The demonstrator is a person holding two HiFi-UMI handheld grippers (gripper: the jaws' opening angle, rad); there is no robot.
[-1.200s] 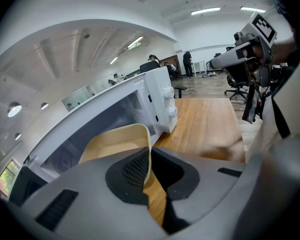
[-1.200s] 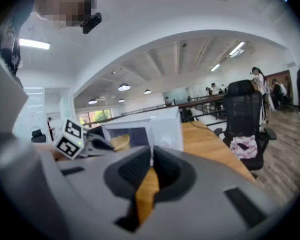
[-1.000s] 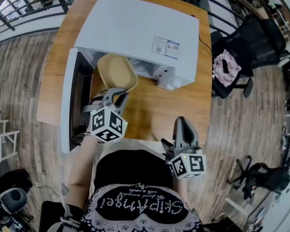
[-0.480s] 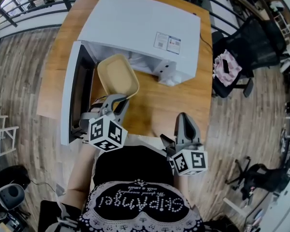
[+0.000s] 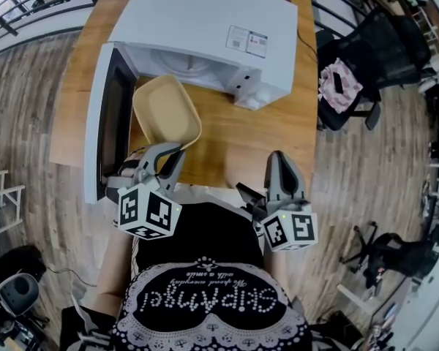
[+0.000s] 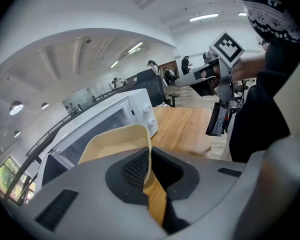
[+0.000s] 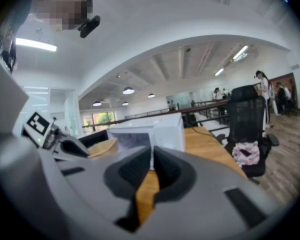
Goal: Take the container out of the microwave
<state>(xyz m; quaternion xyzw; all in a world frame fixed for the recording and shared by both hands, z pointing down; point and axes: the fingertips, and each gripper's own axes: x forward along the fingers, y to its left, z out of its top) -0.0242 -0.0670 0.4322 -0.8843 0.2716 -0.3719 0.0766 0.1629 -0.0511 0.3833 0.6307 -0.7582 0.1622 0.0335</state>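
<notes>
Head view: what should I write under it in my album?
Left gripper holds a shallow beige plastic container by its rim in front of the open white microwave on the wooden table.

Cream container (image 5: 166, 112) (empty), outside white microwave (image 5: 205, 28) — door (image 5: 102, 123) open

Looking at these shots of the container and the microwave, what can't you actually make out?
- Inside of the microwave: head view, its own top covers most of the cavity.
- Print on the label: head view, too small.
- Near rim of the container: head view, the left gripper covers it.
- Whether the container's underside clears the table: left gripper view, the gripper's body blocks it.
</notes>
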